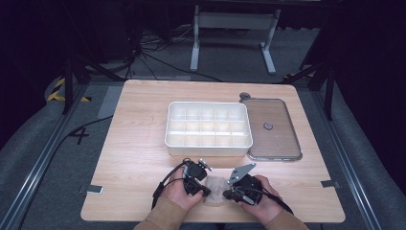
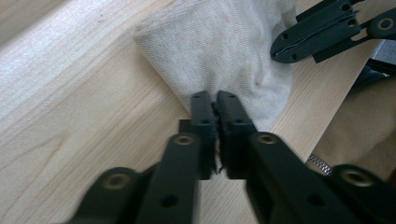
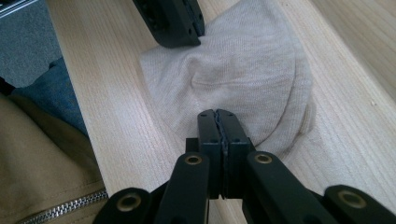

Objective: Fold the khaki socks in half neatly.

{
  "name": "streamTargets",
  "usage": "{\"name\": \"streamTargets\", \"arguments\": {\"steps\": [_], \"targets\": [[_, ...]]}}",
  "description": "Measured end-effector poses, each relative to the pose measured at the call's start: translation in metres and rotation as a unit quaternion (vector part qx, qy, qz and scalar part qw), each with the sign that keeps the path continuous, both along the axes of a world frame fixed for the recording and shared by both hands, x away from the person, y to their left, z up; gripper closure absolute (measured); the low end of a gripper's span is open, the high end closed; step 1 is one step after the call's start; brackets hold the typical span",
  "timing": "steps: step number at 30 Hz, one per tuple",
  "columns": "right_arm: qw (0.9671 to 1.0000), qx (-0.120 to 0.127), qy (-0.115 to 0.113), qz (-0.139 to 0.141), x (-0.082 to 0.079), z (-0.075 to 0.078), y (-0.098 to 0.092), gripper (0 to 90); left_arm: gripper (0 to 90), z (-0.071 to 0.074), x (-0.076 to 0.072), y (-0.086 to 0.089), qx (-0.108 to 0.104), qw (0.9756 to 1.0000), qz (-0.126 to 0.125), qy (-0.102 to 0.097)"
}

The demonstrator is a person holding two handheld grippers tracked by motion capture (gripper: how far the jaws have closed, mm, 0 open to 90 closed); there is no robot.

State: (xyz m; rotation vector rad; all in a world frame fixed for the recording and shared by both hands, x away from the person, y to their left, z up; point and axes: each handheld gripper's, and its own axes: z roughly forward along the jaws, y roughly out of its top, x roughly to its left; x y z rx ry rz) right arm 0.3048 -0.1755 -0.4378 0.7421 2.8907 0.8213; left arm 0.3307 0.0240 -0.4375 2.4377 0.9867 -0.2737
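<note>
Both the left tool (image 2: 215, 100) and right tool (image 3: 218, 116) pinch the beige cloth's (image 3: 243, 70) edges.

The wooden worktop (image 1: 134, 158) carries a white tray (image 1: 208, 125), a lid (image 1: 273, 128) beside it, and a cloth (image 1: 216, 190) at the near edge.

The cloth (image 1: 216, 189) lies half hidden between both hands.

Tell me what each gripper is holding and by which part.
Both hold the beige knit cloth. The left gripper pinches one edge of it; the right gripper pinches the opposite edge, near the table's front.
</note>
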Motion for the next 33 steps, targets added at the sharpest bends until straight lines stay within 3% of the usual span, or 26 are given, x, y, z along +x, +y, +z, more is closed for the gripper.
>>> {"name": "streamTargets", "arguments": {"steps": [4,12,20,25,29,33], "targets": [[1.0,0.001,0.001,0.0,0.0,0.0,0.0,89.7,89.7,0.002,0.0,0.0,0.001,1.0,0.0,-0.002],[1.0,0.001,0.001,0.0,0.0,0.0,0.0,89.7,89.9,0.017,-0.005,0.002,-0.022,0.9993,-0.001,-0.031],[1.0,0.0,-0.003,-0.003,0.0,0.002,-0.001,89.7,89.9,0.02,-0.007,-0.001,-0.024,0.999,-0.009,-0.036],[0.999,0.034,-0.026,-0.011,-0.001,0.016,-0.005,89.8,89.9,0.02,-0.009,-0.003,-0.021,0.9991,-0.012,-0.035],[0.9957,0.068,-0.053,-0.034,0.0,0.018,-0.005,89.8,89.9,0.02,-0.009,-0.003,-0.018,0.9991,-0.015,-0.036],[0.9951,0.066,-0.057,-0.046,0.002,0.01,0.001,89.8,89.9,0.02,-0.009,-0.003,-0.018,0.9991,-0.014,-0.035]]}}
